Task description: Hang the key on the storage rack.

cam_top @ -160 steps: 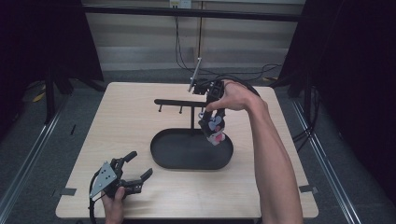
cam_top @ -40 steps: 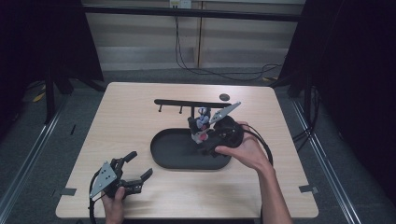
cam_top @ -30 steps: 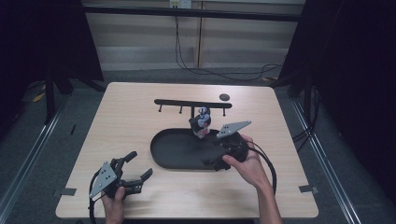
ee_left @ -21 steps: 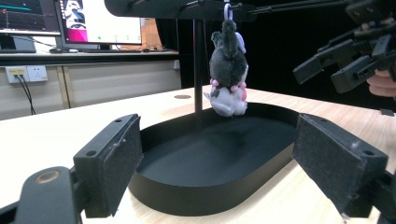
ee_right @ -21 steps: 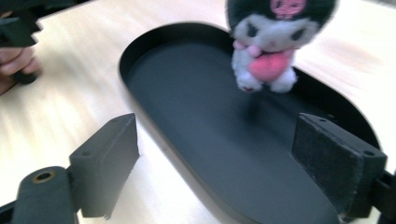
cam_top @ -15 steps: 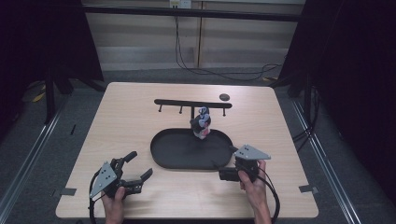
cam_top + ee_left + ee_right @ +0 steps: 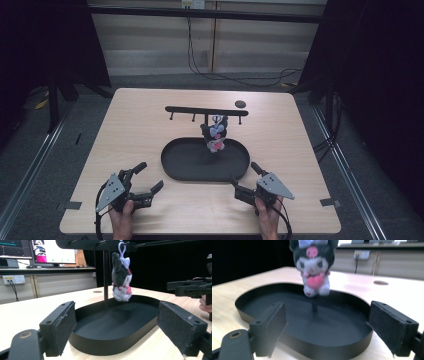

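Fingers (image 7: 57,330) spread wide on both your grippers, gripping nothing.
The plush toy (image 7: 216,135) hangs from the rack (image 7: 206,111) over the black tray (image 7: 172,167), at 12 o'clock from your grippers resting on the surface (image 7: 140,135).

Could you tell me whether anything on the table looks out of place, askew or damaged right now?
Nothing stands out. The plush toy hangs by its white clip from the black rack, above the oval black tray, which sits flat. Both the left gripper and the right gripper are open and rest near the table's front edge.
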`<state>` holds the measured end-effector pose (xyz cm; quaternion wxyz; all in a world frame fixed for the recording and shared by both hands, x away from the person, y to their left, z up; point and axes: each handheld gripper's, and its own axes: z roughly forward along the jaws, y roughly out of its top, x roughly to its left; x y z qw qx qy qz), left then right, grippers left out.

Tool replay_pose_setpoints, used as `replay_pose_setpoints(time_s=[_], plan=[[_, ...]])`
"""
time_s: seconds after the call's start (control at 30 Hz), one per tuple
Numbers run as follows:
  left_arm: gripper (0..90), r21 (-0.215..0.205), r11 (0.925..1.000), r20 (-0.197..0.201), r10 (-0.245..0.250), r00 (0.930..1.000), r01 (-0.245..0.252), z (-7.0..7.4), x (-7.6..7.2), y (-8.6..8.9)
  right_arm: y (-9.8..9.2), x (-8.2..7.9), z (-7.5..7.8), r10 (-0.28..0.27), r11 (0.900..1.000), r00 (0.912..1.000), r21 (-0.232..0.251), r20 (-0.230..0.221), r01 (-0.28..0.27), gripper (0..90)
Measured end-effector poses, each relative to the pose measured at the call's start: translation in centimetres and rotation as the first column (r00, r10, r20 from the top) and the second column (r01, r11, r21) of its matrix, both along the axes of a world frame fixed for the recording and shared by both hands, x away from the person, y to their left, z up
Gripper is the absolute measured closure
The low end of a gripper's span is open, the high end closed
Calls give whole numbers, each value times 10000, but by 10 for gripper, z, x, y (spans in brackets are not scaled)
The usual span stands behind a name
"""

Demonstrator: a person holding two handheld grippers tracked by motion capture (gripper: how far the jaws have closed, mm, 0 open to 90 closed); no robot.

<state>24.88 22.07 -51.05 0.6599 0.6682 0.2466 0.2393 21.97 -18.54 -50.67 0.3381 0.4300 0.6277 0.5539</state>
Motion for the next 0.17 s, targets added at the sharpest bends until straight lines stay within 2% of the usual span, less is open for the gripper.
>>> replay_pose_setpoints(time_s=[0.03,0.07,0.1,0.17], plan=[[155,-5,10000,-1,4,10000,-4,0,0,0,0,-3,-1,-14,10000,9994,-51,339,16,139],[155,-11,10000,-44,28,10000,-28,0,0,0,-1,-10,-3,14,10000,9940,60,1090,-21,139],[155,-31,10000,-43,25,10000,-25,0,0,0,-1,-10,-3,14,10000,9940,60,1090,-21,139],[155,-33,10000,-62,29,10000,-29,0,0,0,-4,-14,-5,81,9989,9883,443,1525,-150,132]])
